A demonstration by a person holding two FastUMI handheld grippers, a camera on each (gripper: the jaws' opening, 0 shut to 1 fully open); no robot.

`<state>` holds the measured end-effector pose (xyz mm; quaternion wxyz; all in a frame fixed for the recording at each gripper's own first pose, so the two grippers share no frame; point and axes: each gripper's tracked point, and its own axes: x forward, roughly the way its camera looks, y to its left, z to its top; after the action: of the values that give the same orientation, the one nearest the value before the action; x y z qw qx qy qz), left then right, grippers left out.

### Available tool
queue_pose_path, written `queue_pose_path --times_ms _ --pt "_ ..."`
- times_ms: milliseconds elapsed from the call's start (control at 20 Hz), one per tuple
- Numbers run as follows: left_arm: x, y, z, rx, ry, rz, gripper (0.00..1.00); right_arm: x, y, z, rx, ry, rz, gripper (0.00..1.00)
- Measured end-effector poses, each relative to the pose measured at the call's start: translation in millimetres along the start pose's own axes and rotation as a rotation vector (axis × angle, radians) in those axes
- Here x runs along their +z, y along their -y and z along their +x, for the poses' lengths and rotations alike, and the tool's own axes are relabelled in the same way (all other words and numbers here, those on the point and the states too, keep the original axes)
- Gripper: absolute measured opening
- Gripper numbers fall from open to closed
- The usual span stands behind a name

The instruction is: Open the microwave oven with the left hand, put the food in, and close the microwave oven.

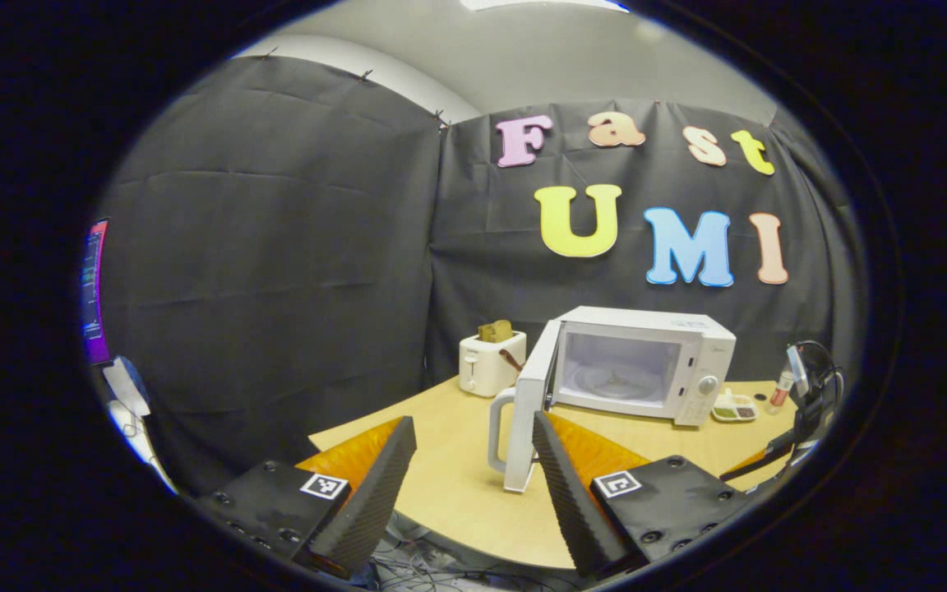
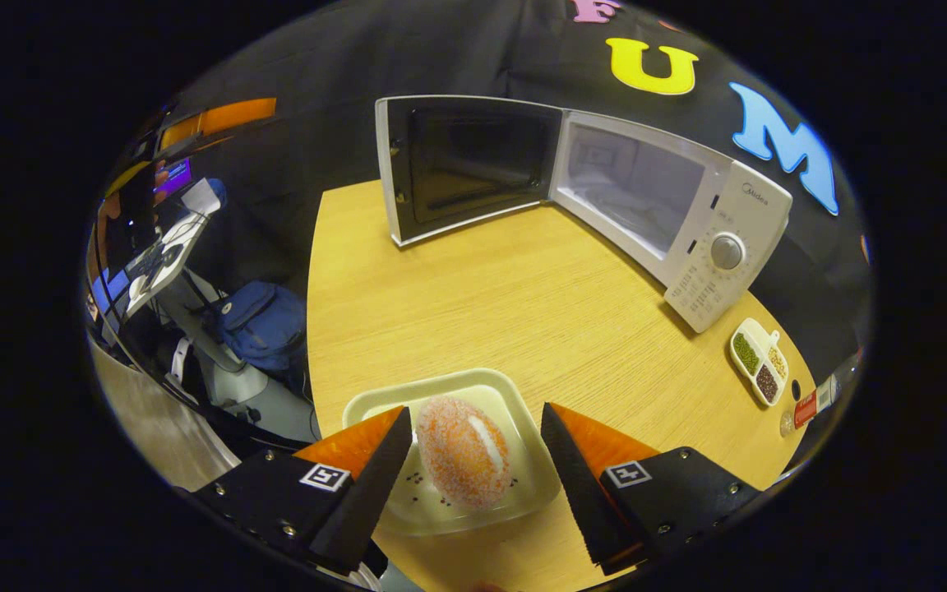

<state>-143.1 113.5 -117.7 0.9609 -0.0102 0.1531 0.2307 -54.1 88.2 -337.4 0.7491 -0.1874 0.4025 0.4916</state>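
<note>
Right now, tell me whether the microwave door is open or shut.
Open: the microwave door is swung wide, and the cavity is exposed.

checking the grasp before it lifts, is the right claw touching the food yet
Apart. The right gripper view shows the right claw open, with the food on its tray between the fingers and a visible strip of tray on each side.

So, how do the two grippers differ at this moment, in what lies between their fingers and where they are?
The right gripper is open around the sugared bun on its tray, not yet pressing it; the left gripper is open with nothing between its fingers. The right looks down at the table near the tray; the left sits back from the table's edge, facing the microwave, whose door stands open. Both are open.
</note>
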Motion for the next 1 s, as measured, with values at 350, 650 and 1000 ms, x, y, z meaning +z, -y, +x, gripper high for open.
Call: queue_pose_path --times_ms 350,650,1000 --pt "1 7 -12 0.012 0.015 -0.005 0.90 -25 -7 22 0.018 -0.100 -0.076 0.91" --pt "2 0 17 -0.024 0.007 -0.036 0.91 3 8 8 -0.060 -0.052 -0.101 0.74" --pt "19 -19 66 -0.048 0.032 -0.071 0.96 108 48 -7 -0.204 0.107 -0.172 0.74"
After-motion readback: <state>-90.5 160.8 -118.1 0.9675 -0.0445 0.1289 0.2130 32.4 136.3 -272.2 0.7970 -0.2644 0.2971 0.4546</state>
